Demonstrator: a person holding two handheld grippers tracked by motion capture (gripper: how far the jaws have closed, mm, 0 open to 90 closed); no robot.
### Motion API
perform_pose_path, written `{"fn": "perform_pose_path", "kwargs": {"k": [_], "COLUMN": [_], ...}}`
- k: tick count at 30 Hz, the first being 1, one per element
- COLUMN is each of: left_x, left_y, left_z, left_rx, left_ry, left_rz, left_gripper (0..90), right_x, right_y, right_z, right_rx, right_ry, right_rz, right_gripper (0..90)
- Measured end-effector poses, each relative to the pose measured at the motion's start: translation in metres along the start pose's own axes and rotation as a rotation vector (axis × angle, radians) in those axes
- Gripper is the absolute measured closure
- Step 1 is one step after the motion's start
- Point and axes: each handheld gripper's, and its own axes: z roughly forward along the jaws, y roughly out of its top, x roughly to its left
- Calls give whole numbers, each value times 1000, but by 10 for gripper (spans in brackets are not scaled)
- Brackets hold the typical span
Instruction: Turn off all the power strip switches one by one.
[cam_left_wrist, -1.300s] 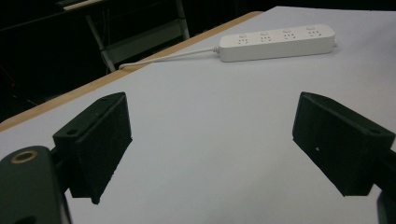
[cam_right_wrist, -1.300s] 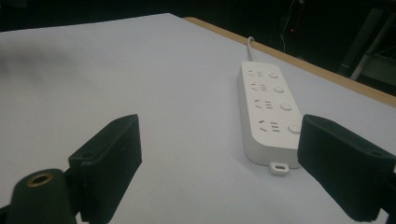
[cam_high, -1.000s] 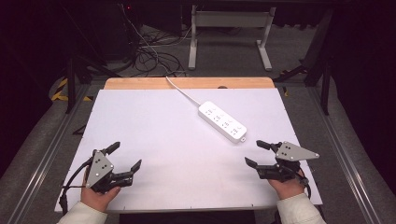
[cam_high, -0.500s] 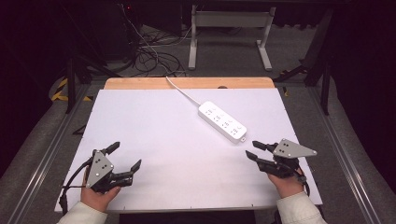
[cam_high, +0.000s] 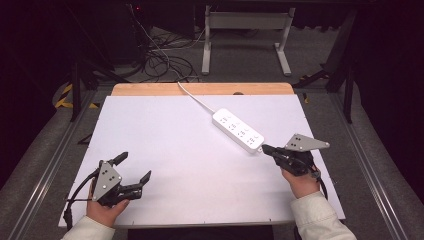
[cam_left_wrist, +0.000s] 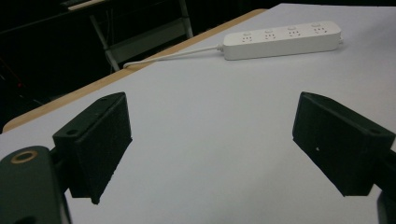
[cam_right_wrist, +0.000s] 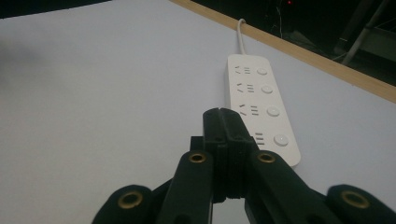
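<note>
We log: right tool (cam_high: 266, 148) jaws pressed together, empty, tip just beside power strip (cam_high: 238, 130) end | left tool (cam_high: 134, 169) jaws spread wide, empty, well apart from strip | bench (cam_high: 165, 135)

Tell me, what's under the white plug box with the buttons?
The power strip lies flat on the white table. Its white cord runs back over the wooden edge. Its underside is hidden.

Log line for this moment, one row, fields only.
left hand-held gripper: open, idle, table's near left | right hand-held gripper: shut, empty, tips at power strip near end | strip: flat, nothing plugged in
</note>
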Motion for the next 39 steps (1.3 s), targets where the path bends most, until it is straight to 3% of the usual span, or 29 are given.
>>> {"fn": "perform_pose_path", "kwargs": {"k": [8, 21, 31, 39], "left_x": [-1, -1, -1, -1], "left_y": [0, 0, 0, 0], "left_z": [1, 1, 1, 1], "left_rx": [0, 1, 0, 4], "left_ry": [-2, -3, -6, -8], "left_rz": [-5, -5, 0, 1], "left_gripper": [123, 123, 123, 123], "right_x": [-12, -29, -40, -50], "right_y": [12, 22, 21, 13], "right_z": [15, 45, 60, 76], "right_rx": [38, 68, 87, 182], "right_ry": [-1, 0, -4, -43], "right_rz": [41, 46, 61, 73], "right_gripper": [900, 900, 900, 900]}}
